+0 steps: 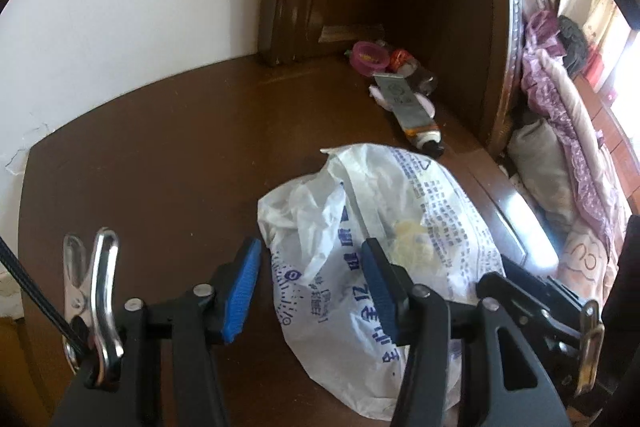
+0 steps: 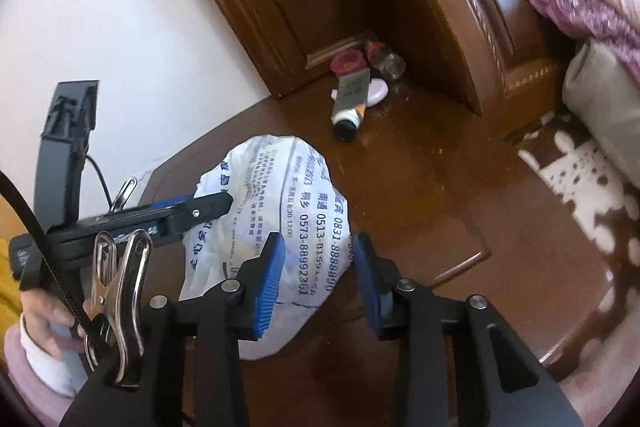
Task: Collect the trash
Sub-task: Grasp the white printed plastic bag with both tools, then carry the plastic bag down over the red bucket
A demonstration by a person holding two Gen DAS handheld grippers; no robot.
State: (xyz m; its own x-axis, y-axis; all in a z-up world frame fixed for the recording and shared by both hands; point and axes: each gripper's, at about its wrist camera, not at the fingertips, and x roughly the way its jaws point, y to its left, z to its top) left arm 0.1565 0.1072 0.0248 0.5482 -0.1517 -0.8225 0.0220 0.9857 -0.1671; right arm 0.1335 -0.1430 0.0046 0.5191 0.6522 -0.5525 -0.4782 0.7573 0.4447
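Observation:
A crumpled white plastic bag (image 1: 400,211) with blue print lies on the dark wooden tabletop (image 1: 160,155). My left gripper (image 1: 312,287) hangs over its near side, jaws apart; the left pad is clear of the plastic and the right pad overlaps it. In the right wrist view the same bag (image 2: 288,195) bulges up between the fingers of my right gripper (image 2: 320,283), which stands open around its near edge. The left gripper (image 2: 216,205) comes in from the left there, its tip against the bag's top. Something pale yellow shows through the plastic.
In the back corner lie a grey tube (image 1: 408,103), a pink round tub (image 1: 368,57), a small red-capped bottle (image 1: 412,67) and a pale disc (image 2: 378,91). A wooden headboard (image 1: 504,27) and bedding (image 1: 560,99) stand at the right. White wall on the left.

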